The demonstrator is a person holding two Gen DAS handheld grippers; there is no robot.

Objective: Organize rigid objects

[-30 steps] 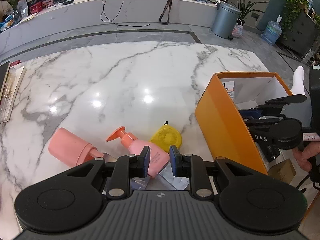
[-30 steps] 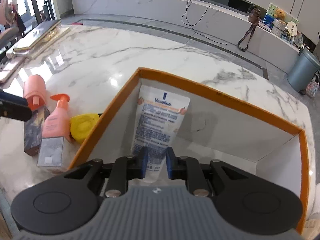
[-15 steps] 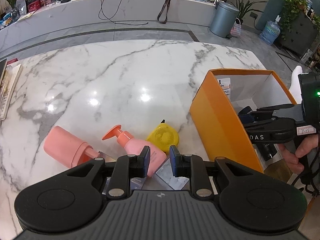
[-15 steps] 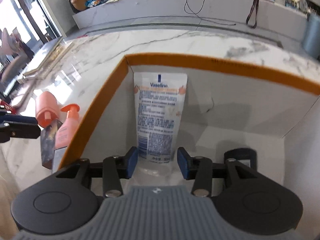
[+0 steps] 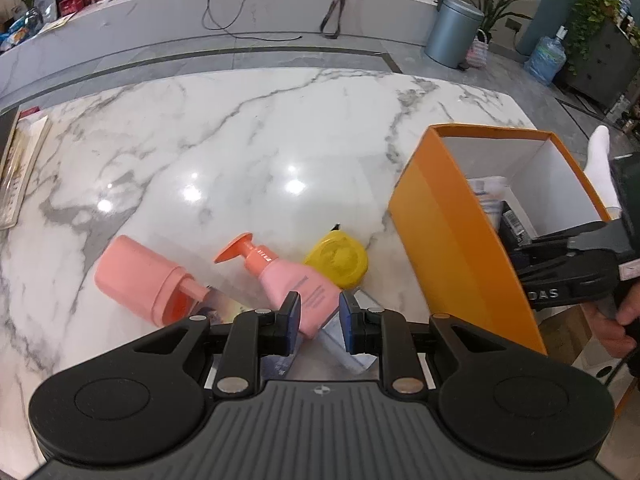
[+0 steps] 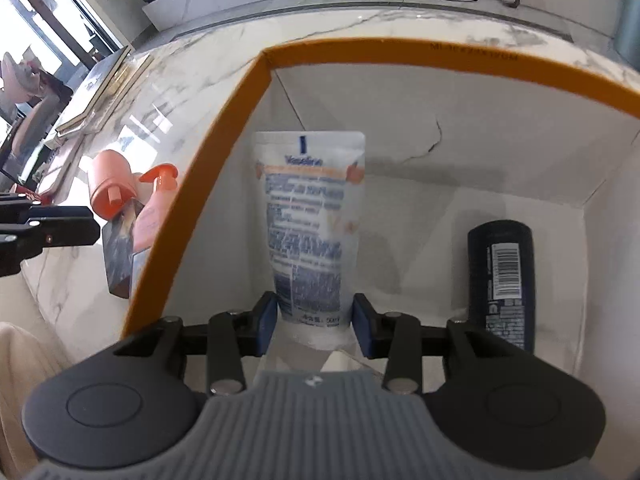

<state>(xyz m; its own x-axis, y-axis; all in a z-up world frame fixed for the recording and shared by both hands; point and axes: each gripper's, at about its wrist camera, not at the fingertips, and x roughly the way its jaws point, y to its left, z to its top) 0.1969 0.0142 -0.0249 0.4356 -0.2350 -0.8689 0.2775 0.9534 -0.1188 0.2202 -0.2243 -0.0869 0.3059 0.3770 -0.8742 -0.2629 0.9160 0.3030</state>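
An orange box with white inner walls stands on the marble table. Inside it a white Vaseline tube leans against the left wall and a dark bottle stands at the right. My right gripper is open inside the box, its pads either side of the tube's lower end. My left gripper hovers with a narrow gap, empty, over a pink pump bottle. Beside that lie a pink capped bottle and a yellow round object.
A dark small box and a white packet lie by the pink bottles. Books sit at the table's left edge. A grey bin and a water jug stand on the floor beyond.
My right gripper opened and let go of the Vaseline tube, which now rests in the box. My left gripper rose and drew back slightly, still empty.
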